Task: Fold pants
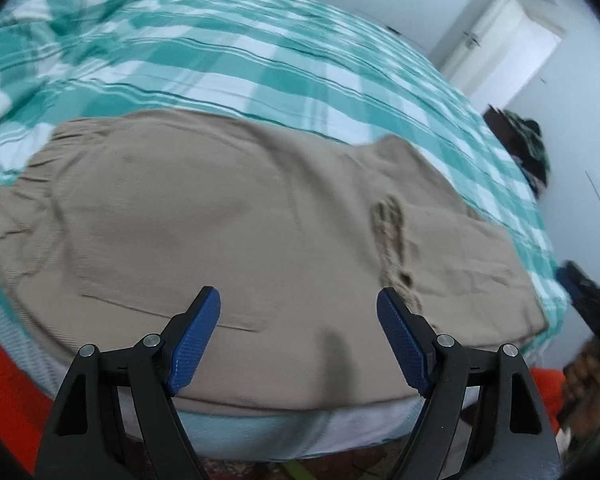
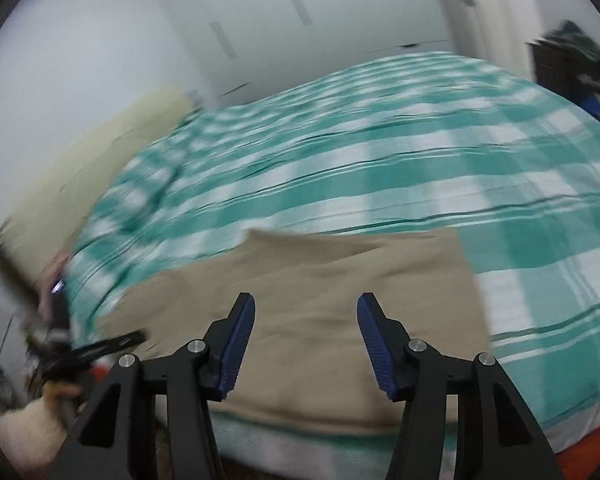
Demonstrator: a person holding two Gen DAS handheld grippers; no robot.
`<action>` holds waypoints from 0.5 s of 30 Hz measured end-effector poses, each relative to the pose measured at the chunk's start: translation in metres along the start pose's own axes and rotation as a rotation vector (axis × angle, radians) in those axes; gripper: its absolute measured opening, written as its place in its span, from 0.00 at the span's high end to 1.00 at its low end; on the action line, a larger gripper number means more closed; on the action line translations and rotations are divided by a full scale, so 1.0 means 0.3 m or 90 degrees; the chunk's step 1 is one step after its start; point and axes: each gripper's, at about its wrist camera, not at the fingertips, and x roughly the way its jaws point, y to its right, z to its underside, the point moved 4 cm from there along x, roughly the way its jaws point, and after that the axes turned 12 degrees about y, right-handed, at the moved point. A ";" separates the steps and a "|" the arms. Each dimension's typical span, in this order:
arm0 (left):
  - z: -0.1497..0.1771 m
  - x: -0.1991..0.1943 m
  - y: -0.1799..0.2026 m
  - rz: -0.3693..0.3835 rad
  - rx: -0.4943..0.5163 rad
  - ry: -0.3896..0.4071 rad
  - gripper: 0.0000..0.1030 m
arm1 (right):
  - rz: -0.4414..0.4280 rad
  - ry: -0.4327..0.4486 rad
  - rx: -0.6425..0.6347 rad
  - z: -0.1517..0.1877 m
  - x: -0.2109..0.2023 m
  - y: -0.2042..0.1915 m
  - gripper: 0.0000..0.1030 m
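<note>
Tan pants (image 1: 220, 224) lie spread flat on a bed near its front edge, with the gathered waistband at the upper left and a drawstring (image 1: 392, 240) on top toward the right. My left gripper (image 1: 298, 300) is open and empty, hovering above the pants' near edge. In the right wrist view the pants (image 2: 320, 280) show as a tan slab with a fold at the far side. My right gripper (image 2: 306, 308) is open and empty above them. The right wrist view is blurred.
The bed has a teal and white plaid cover (image 1: 260, 60) (image 2: 380, 152). White wardrobe doors (image 2: 300, 8) and a door (image 1: 500, 40) stand behind. Dark clutter (image 1: 528, 148) sits beside the bed. The other gripper (image 2: 96, 352) shows at the left. Something orange (image 1: 4, 392) is below the bed edge.
</note>
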 end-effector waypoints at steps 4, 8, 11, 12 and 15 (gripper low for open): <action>0.015 0.008 0.044 0.009 0.032 -0.002 0.20 | 0.048 -0.157 -0.011 0.166 0.144 0.117 0.49; 0.015 -0.002 0.042 0.010 0.016 -0.003 0.20 | 0.075 -0.131 -0.101 0.231 0.160 0.089 0.49; -0.007 -0.023 0.095 0.023 0.011 0.013 0.20 | 0.069 -0.133 -0.083 0.216 0.158 0.108 0.49; -0.021 -0.024 0.144 0.036 0.027 0.020 0.20 | 0.067 -0.130 -0.087 0.221 0.168 0.105 0.49; -0.047 -0.001 0.294 0.064 0.098 0.027 0.20 | 0.070 -0.129 -0.098 0.228 0.184 0.092 0.49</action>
